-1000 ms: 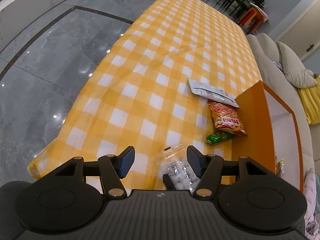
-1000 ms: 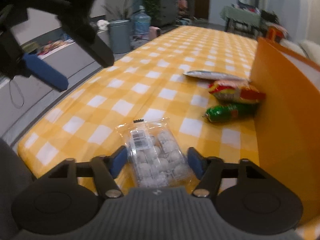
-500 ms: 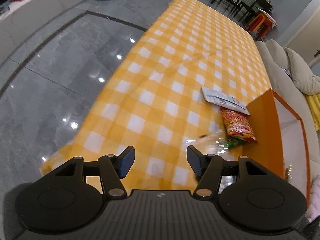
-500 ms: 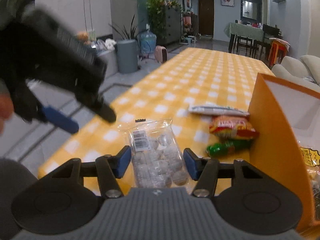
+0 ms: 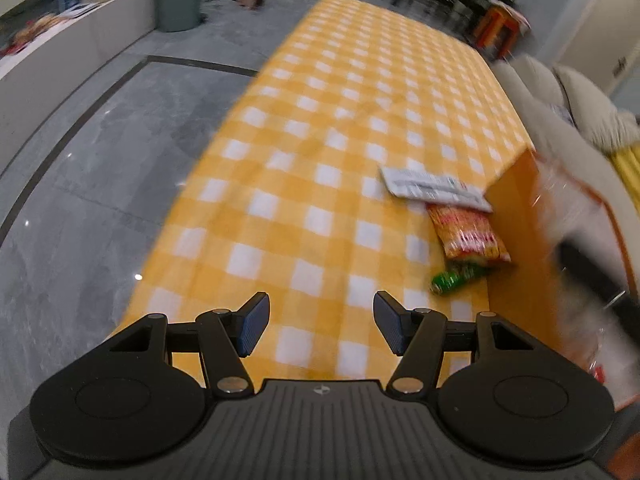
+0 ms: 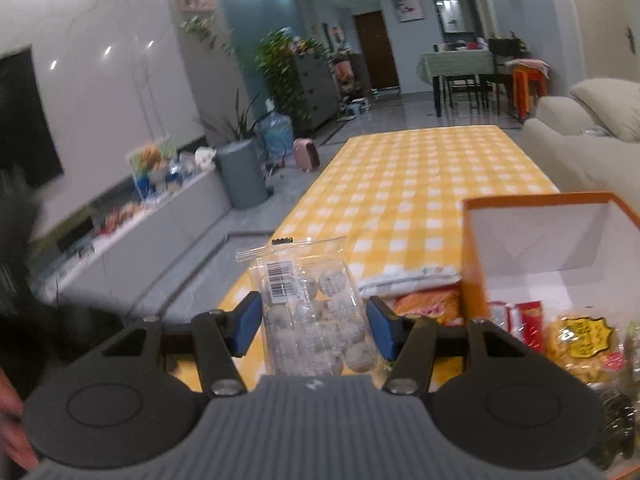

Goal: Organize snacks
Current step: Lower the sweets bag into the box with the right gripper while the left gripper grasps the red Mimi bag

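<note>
No legible text; only a barcode label [image 6: 279,288] on the clear snack bag [image 6: 308,312].

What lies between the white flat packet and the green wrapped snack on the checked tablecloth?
The left wrist view shows a red-orange snack bag between the white flat packet and the green wrapped snack.

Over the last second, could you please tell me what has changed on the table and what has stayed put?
The right gripper closed on the clear bag of white round snacks and lifted it off the checked tablecloth towards the orange box. The left gripper stayed open with nothing in it. The white packet, orange-red packet and green packet beside the box did not move.
</note>
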A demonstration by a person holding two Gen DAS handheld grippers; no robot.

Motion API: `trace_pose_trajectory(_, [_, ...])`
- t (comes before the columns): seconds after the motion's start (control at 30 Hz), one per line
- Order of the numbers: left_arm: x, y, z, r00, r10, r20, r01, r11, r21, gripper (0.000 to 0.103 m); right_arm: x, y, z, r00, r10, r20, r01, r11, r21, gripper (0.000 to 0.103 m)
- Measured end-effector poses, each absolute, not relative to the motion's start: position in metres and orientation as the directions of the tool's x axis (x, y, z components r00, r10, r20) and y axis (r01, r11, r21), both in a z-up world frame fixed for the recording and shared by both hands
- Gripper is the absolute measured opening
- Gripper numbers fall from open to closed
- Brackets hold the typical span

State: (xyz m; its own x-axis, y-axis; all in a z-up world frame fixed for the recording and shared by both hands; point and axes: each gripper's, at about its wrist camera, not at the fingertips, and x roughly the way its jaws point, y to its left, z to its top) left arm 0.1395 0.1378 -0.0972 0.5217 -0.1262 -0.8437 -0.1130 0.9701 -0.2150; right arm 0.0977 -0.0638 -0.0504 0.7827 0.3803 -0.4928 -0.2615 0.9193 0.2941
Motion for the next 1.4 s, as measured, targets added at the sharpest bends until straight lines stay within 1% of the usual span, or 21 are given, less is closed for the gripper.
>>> trace_pose_trajectory(0.13, [0.145,0.112,-0.099,0.523,-0.18,-0.833,-0.058,0.968,-0.246,0.07,0.104,-0.1,-0.032,0.797,0.376,-0.473,-0.216,0.908,0.359,0.056])
trace_pose_trajectory(0.23, [0.153,0.097,-0.09,0.553,-0.244,-0.797,-0.018,0.952,-0.304,0.071,0.109,-0.13,-0.025,0.8,0.37,-0.473,-0.188,0.902,0.388,0.056])
trace_pose_trajectory(0.3, [0.165,0.088,-0.086,0.568,-0.281,-0.773,-0.019,0.935,-0.354,0.073,0.111,-0.146,-0.024,0.804,0.352,-0.479,-0.17,0.908,0.382,0.056])
trace_pose_trajectory(0.4, [0.187,0.075,-0.09,0.556,-0.373,-0.743,0.01,0.897,-0.443,0.075,0.115,-0.165,-0.025,0.813,0.319,-0.487,-0.131,0.916,0.38,0.056])
trace_pose_trajectory(0.47, [0.207,0.064,-0.094,0.529,-0.381,-0.758,0.029,0.901,-0.432,0.075,0.119,-0.179,-0.028,0.816,0.307,-0.49,-0.102,0.91,0.401,0.056])
trace_pose_trajectory(0.6, [0.243,0.042,-0.108,0.516,-0.345,-0.784,0.055,0.927,-0.372,0.075,0.125,-0.194,-0.035,0.827,0.288,-0.483,-0.071,0.905,0.42,0.056])
trace_pose_trajectory(0.7, [0.263,0.033,-0.122,0.463,-0.354,-0.813,0.073,0.929,-0.362,0.075,0.131,-0.197,-0.039,0.821,0.277,-0.5,-0.056,0.91,0.412,0.056])
trace_pose_trajectory(0.83, [0.274,0.022,-0.134,0.445,-0.31,-0.84,0.1,0.95,-0.297,0.075,0.137,-0.199,-0.045,0.811,0.268,-0.521,-0.037,0.911,0.411,0.056])
trace_pose_trajectory(0.9, [0.279,0.017,-0.142,0.412,-0.325,-0.851,0.121,0.946,-0.302,0.075,0.139,-0.201,-0.048,0.801,0.26,-0.539,-0.009,0.906,0.423,0.056])
trace_pose_trajectory(1.0, [0.282,0.02,-0.148,0.405,-0.327,-0.854,0.104,0.944,-0.313,0.075,0.144,-0.203,-0.056,0.779,0.245,-0.578,0.032,0.904,0.426,0.056])
trace_pose_trajectory(1.03, [0.284,0.021,-0.15,0.403,-0.338,-0.85,0.103,0.94,-0.325,0.072,0.146,-0.202,-0.058,0.775,0.238,-0.586,0.04,0.906,0.422,0.056])
trace_pose_trajectory(1.07, [0.284,0.023,-0.152,0.41,-0.355,-0.84,0.101,0.933,-0.345,0.053,0.148,-0.201,-0.06,0.771,0.23,-0.594,0.049,0.908,0.416,0.056])
trace_pose_trajectory(1.1, [0.281,0.024,-0.152,0.423,-0.353,-0.835,0.103,0.934,-0.342,0.045,0.148,-0.2,-0.061,0.768,0.223,-0.601,0.057,0.91,0.411,0.056])
trace_pose_trajectory(1.2, [0.278,0.022,-0.149,0.429,-0.34,-0.837,0.13,0.94,-0.316,0.041,0.15,-0.199,-0.064,0.759,0.215,-0.615,0.066,0.914,0.401,0.056])
trace_pose_trajectory(1.3, [0.274,0.027,-0.145,0.409,-0.327,-0.852,0.115,0.945,-0.307,0.038,0.152,-0.195,-0.063,0.755,0.209,-0.621,0.066,0.919,0.389,0.056])
trace_pose_trajectory(1.4, [0.264,0.037,-0.136,0.411,-0.304,-0.859,0.11,0.952,-0.284,0.037,0.154,-0.199,-0.064,0.757,0.208,-0.62,0.061,0.921,0.384,0.056])
